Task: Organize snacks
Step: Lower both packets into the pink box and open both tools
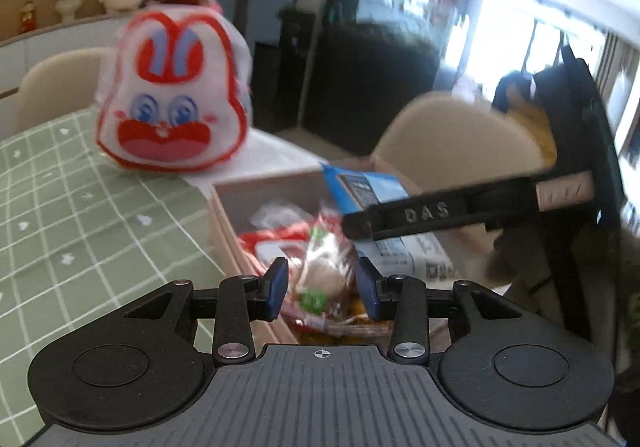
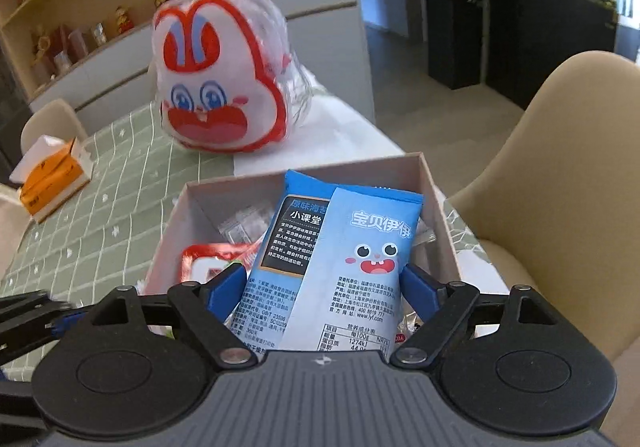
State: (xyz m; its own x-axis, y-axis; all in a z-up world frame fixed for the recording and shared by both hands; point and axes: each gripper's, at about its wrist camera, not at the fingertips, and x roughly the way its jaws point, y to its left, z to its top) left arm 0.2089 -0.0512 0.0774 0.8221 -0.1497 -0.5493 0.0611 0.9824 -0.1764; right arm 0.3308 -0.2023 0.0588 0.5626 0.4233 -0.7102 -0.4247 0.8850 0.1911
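My right gripper (image 2: 322, 287) is shut on a blue snack packet (image 2: 352, 247) with a cartoon face, holding it tilted over an open pink cardboard box (image 2: 436, 207). In the left wrist view one of the right gripper's fingers (image 1: 400, 215) lies across this blue packet (image 1: 360, 191). My left gripper (image 1: 323, 285) is shut on a clear-wrapped snack (image 1: 324, 271) with red and green print, above the near end of the box (image 1: 224, 215). A red and white packet (image 2: 208, 259) and small clear packets (image 2: 244, 223) lie inside the box.
A large rabbit-face bag (image 2: 220, 87) stands on the green checked tablecloth (image 2: 100, 227) behind the box. An orange tissue box (image 2: 52, 179) sits at the far left. A beige chair (image 2: 560, 167) is close on the right, and shelves with ornaments line the back wall.
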